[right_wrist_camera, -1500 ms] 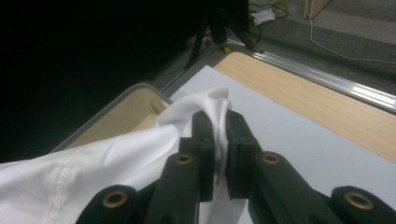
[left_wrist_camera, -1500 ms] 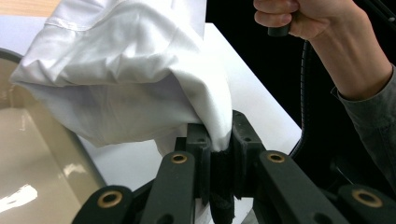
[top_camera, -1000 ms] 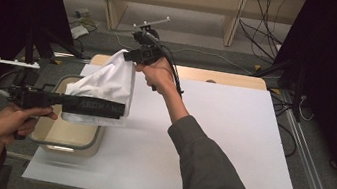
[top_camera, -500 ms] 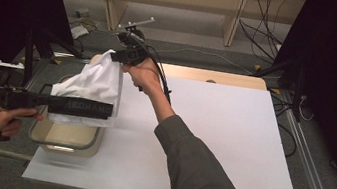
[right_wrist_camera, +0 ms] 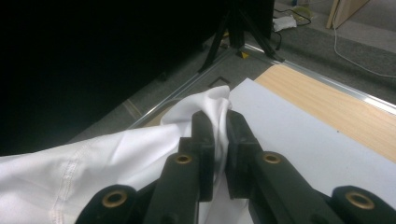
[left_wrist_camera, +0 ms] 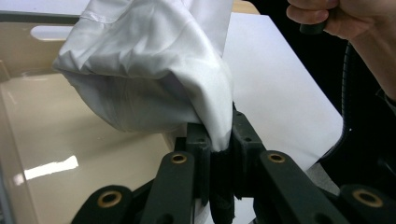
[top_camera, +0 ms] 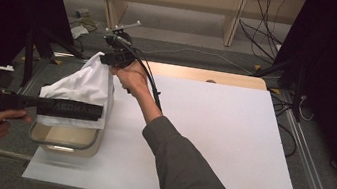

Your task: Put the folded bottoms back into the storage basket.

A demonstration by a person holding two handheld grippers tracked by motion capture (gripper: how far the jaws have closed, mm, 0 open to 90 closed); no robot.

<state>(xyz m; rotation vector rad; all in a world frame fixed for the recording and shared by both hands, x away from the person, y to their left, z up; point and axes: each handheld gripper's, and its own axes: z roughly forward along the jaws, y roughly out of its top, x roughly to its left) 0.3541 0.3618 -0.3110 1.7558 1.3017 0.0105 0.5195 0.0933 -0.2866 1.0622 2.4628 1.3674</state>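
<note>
White tabletop (top_camera: 231,134), both grippers' jaws clamped on white cloth (top_camera: 84,84) — over beige tub (top_camera: 66,137), lettering unreadable

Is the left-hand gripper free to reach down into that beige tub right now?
Probably not yet. The left gripper is shut on the white cloth, which hangs over the tub and covers much of its opening; the right gripper also grips that cloth.

Right tool (right_wrist_camera: 219,140) pinches white cloth (right_wrist_camera: 107,154) above white sheet (right_wrist_camera: 299,140).
</note>
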